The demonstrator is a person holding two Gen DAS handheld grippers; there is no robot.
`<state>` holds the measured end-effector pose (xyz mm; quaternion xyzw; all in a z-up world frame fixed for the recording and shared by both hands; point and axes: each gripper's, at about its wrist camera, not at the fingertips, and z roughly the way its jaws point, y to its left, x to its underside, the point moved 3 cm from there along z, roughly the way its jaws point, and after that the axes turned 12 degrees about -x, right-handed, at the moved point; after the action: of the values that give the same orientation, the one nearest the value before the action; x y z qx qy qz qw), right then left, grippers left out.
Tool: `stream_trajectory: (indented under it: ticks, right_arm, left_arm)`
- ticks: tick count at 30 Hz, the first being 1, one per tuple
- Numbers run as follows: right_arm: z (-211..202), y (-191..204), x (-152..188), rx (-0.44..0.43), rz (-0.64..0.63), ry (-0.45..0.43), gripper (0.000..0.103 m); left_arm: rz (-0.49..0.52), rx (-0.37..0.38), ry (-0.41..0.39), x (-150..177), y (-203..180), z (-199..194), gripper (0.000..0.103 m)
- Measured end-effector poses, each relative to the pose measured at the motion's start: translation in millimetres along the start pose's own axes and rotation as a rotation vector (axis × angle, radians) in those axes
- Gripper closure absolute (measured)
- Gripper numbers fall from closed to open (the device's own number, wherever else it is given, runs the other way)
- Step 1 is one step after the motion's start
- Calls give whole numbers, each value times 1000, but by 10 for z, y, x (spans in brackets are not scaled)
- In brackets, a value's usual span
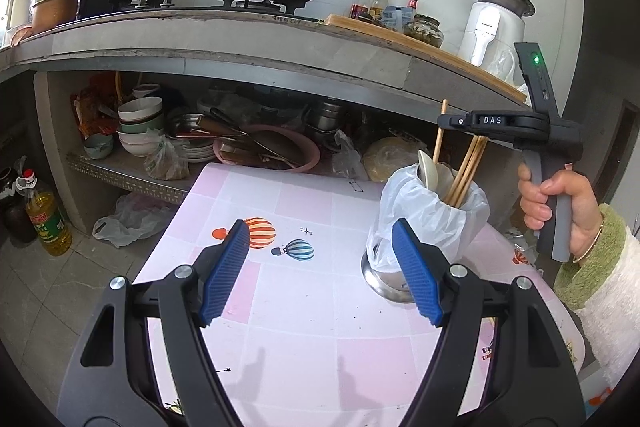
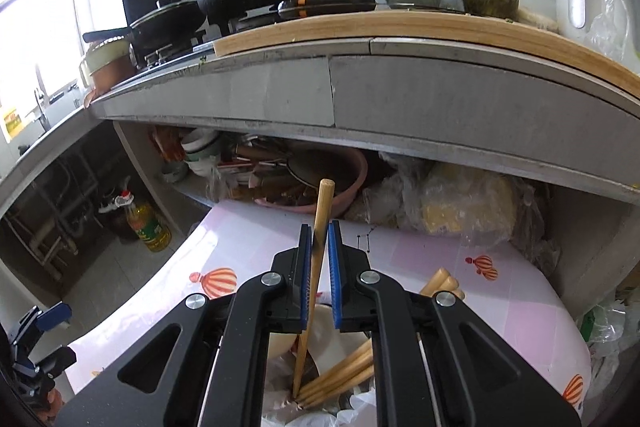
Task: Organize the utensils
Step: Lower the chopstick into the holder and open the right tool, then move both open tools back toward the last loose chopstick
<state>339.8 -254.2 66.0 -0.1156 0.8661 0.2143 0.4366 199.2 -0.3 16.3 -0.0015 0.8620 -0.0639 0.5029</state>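
Note:
A metal utensil holder (image 1: 390, 277) lined with a white plastic bag (image 1: 424, 203) stands on the pink table (image 1: 304, 331). It holds several wooden chopsticks (image 1: 466, 173) and a pale spoon (image 1: 426, 173). My right gripper (image 2: 320, 247) is over the holder with its jaws nearly closed around one upright chopstick (image 2: 322, 211), whose lower end is in the holder; a narrow gap shows beside it. From the left wrist view the right gripper (image 1: 444, 121) is above the holder. My left gripper (image 1: 320, 267) is open and empty, low over the table left of the holder.
A concrete counter (image 1: 240, 39) runs behind the table with pots, bottles and a white appliance (image 1: 490, 27). The shelf under it holds bowls (image 1: 140, 125), a pink basin (image 1: 276, 151) and bags. An oil bottle (image 1: 46, 219) stands on the floor at left.

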Motion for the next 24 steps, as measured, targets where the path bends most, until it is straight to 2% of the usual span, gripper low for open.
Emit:
stream_trajectory:
  ticks: [2, 7, 10, 13, 17, 21, 24]
  right_arm:
    - [-74, 1, -6, -1, 6, -9, 60]
    - [-363, 37, -64, -8, -5, -66, 58]
    - [-747, 50, -17, -35, 7, -129, 56]
    - [-1185, 22, 174, -40, 20, -189, 52]
    - [-1666, -115, 728, -7, 77, -196, 52]
    - [-1812, -283, 1428, 80, 167, -120, 52]
    - [-1810, -375, 1980, 152, 242, -48, 52]
  left_arm:
    - [4, 1, -2, -8, -12, -14, 33]
    - [11, 9, -6, -15, -69, -64, 33]
    - [23, 17, -12, -16, -130, -109, 33]
    - [34, 32, -14, -4, -189, -142, 33]
    - [67, 94, -2, 53, -386, -154, 33]
    - [127, 191, 33, 198, -739, -119, 33]
    - [173, 275, 98, 396, -1091, -37, 33]
